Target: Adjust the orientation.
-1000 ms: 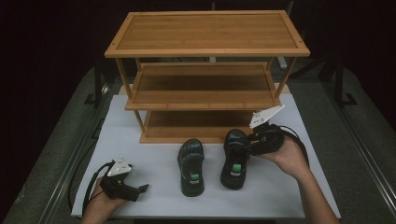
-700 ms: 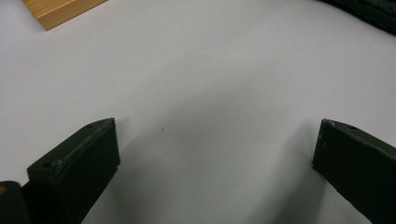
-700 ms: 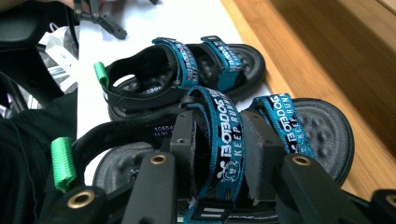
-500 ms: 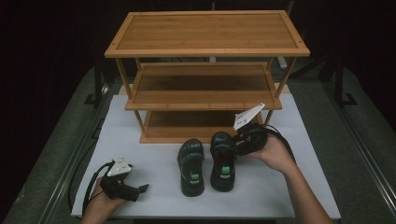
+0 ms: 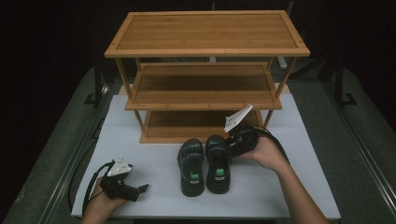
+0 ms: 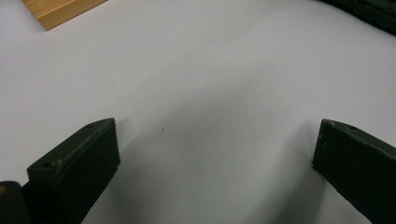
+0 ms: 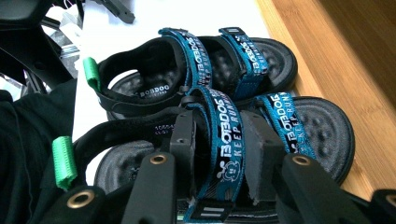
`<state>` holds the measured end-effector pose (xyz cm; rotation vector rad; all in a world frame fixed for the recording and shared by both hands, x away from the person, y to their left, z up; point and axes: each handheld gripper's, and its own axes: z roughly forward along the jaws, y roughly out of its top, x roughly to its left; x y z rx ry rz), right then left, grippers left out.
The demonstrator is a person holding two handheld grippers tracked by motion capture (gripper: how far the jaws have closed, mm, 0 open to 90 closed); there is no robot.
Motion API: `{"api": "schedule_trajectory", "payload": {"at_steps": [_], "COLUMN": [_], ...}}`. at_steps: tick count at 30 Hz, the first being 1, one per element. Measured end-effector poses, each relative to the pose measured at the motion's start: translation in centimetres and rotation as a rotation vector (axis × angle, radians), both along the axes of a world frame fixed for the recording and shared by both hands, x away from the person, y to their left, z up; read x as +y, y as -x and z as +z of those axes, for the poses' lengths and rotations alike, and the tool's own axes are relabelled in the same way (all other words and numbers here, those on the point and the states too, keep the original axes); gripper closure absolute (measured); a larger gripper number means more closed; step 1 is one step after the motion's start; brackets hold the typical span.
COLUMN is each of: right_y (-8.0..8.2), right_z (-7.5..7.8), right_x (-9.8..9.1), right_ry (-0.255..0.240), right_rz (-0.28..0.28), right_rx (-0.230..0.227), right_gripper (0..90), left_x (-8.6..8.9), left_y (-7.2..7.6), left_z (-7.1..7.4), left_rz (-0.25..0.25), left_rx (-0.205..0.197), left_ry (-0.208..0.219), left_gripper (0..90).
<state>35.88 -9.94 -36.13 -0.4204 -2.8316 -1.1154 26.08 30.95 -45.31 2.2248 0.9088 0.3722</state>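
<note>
White matting (image 5: 154,140) covers the table, with darkness all round it and a three-tier wooden shoe rack (image 5: 205,35) standing at the far side. Just in front of the rack's bottom shelf sit two small dark sandals side by side, nearly touching, toes toward the rack. The right gripper (image 5: 233,145) is clamped on the ankle strap (image 7: 229,140) of the right sandal (image 5: 218,163); in the right gripper view its jaws pinch the blue woven band from both sides (a sensible hold, since the strap is the one part that sticks up). The left sandal (image 5: 192,167) lies free beside it.

I'd judge these as light, with a soft, bendy strap and a stiffer rubbery sole, so a sandal lifted by the strap may hang and swing, toe dipping. Nothing fragile about it, and the studded footbed looks grippy rather than slick.

The left gripper (image 5: 135,190) rests low at the near left of the mat, jaws spread wide over bare mat, holding nothing.

Room is good on both flanks and toward the near edge. The tight spots are the neighbouring sandal and the lip of the bottom shelf (image 5: 159,138) right ahead, with the middle shelf overhanging it.
</note>
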Motion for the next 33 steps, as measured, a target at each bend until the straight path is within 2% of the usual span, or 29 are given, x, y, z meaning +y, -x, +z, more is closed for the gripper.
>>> {"api": "schedule_trajectory", "payload": {"at_steps": [14,20,21,24,27,33], "right_y": [-0.5,-0.6,-0.6,-0.6,-0.3,0.4], "right_z": [-1.5,-1.8,-1.8,-1.8,-1.4,-0.7], "right_x": [0.6,0.6,0.5,0.2,-0.1,-0.7], "right_ry": [0.025,0.010,0.007,-0.026,-0.023,-0.029], "right_rz": [-0.004,0.001,0.003,-0.009,-0.029,-0.093], "right_rx": [0.026,0.034,0.030,0.046,0.011,-0.020], "right_gripper": [67.0,66.4,65.1,53.8,48.8,37.1], "left_x": [0.0,0.0,0.0,0.0,0.0,0.0], "left_y": [0.0,0.0,0.0,0.0,0.0,0.0], "left_z": [0.0,0.0,0.0,0.0,0.0,0.0], "left_rz": [-0.002,-0.003,-0.003,-0.002,-0.002,0.000], "left_rx": [0.001,0.001,0.001,0.000,0.000,-0.002], "left_ry": [-0.002,-0.002,-0.003,-0.002,-0.001,0.001], "left_gripper": [0.0,0.0,0.0,0.0,0.0,0.0]}}
